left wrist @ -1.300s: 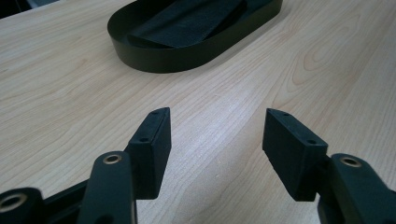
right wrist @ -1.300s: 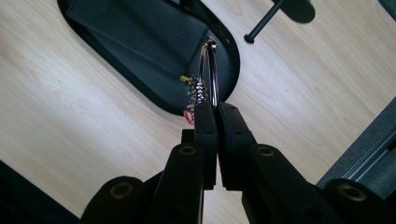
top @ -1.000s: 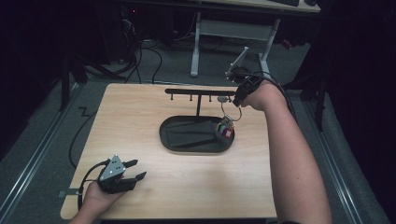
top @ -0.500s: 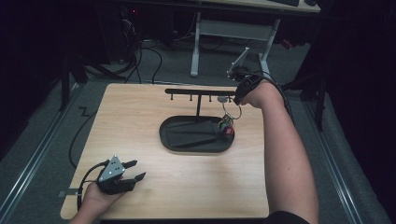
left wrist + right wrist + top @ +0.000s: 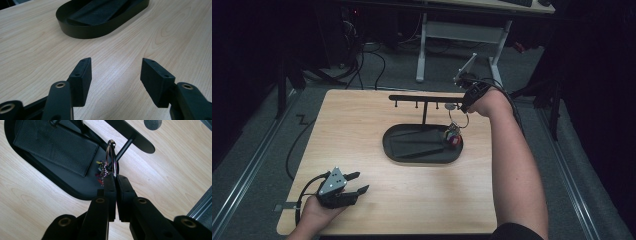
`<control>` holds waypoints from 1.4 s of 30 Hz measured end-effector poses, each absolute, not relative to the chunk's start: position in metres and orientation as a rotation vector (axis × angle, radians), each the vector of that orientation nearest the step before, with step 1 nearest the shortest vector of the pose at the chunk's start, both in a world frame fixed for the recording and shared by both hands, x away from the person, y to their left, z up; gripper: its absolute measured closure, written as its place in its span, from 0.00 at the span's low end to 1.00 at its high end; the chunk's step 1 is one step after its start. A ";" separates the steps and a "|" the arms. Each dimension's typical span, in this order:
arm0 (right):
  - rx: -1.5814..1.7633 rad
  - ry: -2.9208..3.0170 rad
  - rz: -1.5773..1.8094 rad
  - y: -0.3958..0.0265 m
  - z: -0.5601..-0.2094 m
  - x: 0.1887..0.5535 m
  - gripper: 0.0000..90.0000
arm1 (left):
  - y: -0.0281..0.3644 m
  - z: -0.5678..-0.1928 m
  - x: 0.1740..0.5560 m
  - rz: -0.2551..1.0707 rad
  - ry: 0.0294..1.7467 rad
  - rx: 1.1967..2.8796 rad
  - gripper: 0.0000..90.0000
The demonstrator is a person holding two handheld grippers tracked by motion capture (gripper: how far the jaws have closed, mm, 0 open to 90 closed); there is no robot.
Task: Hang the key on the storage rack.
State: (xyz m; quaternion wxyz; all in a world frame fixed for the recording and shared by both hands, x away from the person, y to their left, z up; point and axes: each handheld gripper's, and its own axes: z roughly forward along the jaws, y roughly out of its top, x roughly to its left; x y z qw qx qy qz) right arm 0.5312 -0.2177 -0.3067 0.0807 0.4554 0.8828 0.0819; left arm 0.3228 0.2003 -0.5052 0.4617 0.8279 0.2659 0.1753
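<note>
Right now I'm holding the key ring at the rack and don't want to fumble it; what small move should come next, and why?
Probably lift the right gripper, shut on the silver key ring, toward a peg under the black rack bar; the colourful charms hang over the black oval tray, not hooked yet.

- One black oval tray (image 5: 412, 156) at the worktop's (image 5: 362, 125) centre.
- One black wallet (image 5: 56, 146) inside it.
- One hook rack (image 5: 427, 98) at 12 o'clock.
- One key ring (image 5: 111, 157) with one coloured charm (image 5: 453, 137).
- Two grippers: left (image 5: 354, 182) at 7 o'clock, right (image 5: 460, 107) at 1 o'clock.
</note>
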 end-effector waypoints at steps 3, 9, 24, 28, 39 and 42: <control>1.373 2.632 0.255 -0.217 -0.308 0.533 0.97 | 0.201 -0.504 0.323 0.429 0.661 2.028 0.48; 1.371 2.614 0.261 -0.216 -0.309 0.534 0.97 | 0.201 -0.504 0.322 0.430 0.652 2.035 0.48; 1.357 2.494 0.345 -0.218 -0.300 0.509 0.74 | 0.198 -0.505 0.323 0.427 0.644 2.048 0.48; 1.359 2.419 0.418 -0.223 -0.305 0.486 0.58 | 0.195 -0.506 0.322 0.427 0.636 2.053 0.48; 1.262 2.246 0.634 -0.244 -0.375 0.406 0.41 | 0.191 -0.509 0.322 0.421 0.639 2.070 0.47; 1.280 2.192 0.686 -0.246 -0.402 0.385 0.39 | 0.191 -0.510 0.322 0.422 0.641 2.075 0.47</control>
